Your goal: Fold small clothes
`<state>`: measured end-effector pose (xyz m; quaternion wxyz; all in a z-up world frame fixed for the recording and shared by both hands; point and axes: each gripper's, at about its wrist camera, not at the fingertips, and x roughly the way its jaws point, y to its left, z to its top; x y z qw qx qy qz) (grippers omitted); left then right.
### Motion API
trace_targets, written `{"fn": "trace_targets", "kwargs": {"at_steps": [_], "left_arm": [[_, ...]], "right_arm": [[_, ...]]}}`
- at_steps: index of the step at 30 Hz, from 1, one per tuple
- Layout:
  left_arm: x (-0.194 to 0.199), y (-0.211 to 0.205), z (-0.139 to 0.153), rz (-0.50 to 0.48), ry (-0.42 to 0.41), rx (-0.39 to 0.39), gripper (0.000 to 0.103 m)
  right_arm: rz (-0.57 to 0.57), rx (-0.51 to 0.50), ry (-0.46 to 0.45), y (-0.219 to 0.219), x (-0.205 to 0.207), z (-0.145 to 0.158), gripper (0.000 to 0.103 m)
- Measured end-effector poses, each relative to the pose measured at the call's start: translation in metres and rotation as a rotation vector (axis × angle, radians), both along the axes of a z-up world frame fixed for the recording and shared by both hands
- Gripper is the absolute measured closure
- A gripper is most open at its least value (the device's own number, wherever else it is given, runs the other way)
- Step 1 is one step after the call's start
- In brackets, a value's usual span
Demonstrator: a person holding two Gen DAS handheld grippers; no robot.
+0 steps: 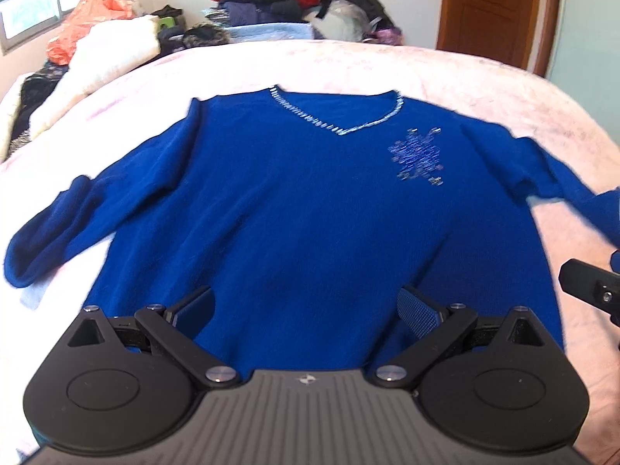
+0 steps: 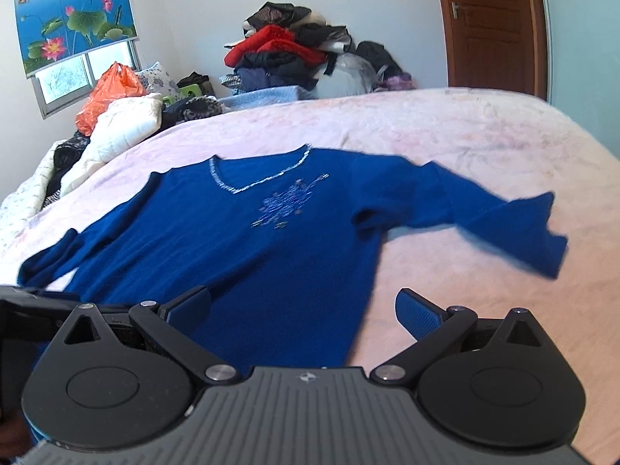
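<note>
- Both grippers sit low over the near hem of a blue sweater (image 1: 294, 209), each pointing forward along the bed (image 1: 426, 66) toward the far wall.
- Left gripper (image 1: 306, 306): jaws spread wide, holding nothing — its two blue pads frame the sweater's lower body, and I cannot tell whether they touch the cloth.
- Right gripper (image 2: 302, 310): jaws equally wide and empty; its left pad is over the sweater's side edge, its right pad over bare pink bedcover.
- From the left wrist view, part of the right gripper shows at the right edge, near the sweater's sleeve.
- Sweater lies face up and spread flat on the bed, V-neck away from the cameras, sleeves out to both sides, a beaded patch (image 2: 286, 203) on the chest.
- Beyond the bed: a pile of clothes (image 2: 286, 54), an orange bag (image 2: 108, 93), a brown door (image 2: 488, 19).
</note>
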<state>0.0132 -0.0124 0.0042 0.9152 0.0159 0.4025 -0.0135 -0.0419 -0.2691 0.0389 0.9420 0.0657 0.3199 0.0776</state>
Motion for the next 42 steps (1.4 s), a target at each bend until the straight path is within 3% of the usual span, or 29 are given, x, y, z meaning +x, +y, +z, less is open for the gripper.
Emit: {"fn": "trace_targets", "kwargs": {"at_steps": [3,7,12,16,23,25,26,27,29,32,35,42], "left_arm": [[0.004,-0.004,0.001,-0.028,-0.002,-0.043,0.002],[0.009,-0.012,0.0,-0.051,-0.007,-0.05,0.002],[0.014,-0.023,-0.006,-0.088,0.01,-0.035,0.002],[0.017,-0.03,-0.011,-0.107,0.028,-0.016,0.002],[0.021,-0.035,-0.019,-0.105,0.055,0.013,0.002],[0.022,-0.036,-0.019,-0.106,0.059,0.017,0.002],[0.022,-0.037,-0.018,-0.107,0.057,0.023,0.002],[0.022,-0.037,-0.018,-0.107,0.054,0.029,0.002],[0.023,-0.038,-0.016,-0.102,0.048,0.04,0.002],[0.026,-0.039,-0.016,-0.104,0.051,0.034,0.002],[0.03,-0.041,-0.014,-0.113,0.052,0.028,0.002],[0.036,-0.045,-0.013,-0.115,0.049,0.031,0.002]], "right_arm": [[-0.023,0.009,0.027,-0.026,0.01,-0.003,0.0],[-0.159,0.068,0.043,-0.08,0.023,-0.004,0.0],[-0.368,0.27,0.045,-0.163,0.029,-0.016,0.0],[-0.444,0.431,0.063,-0.206,0.038,-0.037,0.0],[-0.406,0.329,0.072,-0.197,0.082,-0.043,0.002],[-0.395,0.265,0.092,-0.194,0.095,-0.041,0.011],[-0.386,0.227,0.099,-0.19,0.101,-0.042,0.028],[-0.388,0.201,0.101,-0.187,0.102,-0.041,0.058],[-0.399,0.182,0.094,-0.187,0.1,-0.038,0.089],[-0.405,0.21,0.055,-0.197,0.091,-0.031,0.09],[-0.459,0.176,0.013,-0.221,0.09,-0.017,0.09],[-0.684,0.096,-0.025,-0.322,0.109,0.006,0.09]]}}
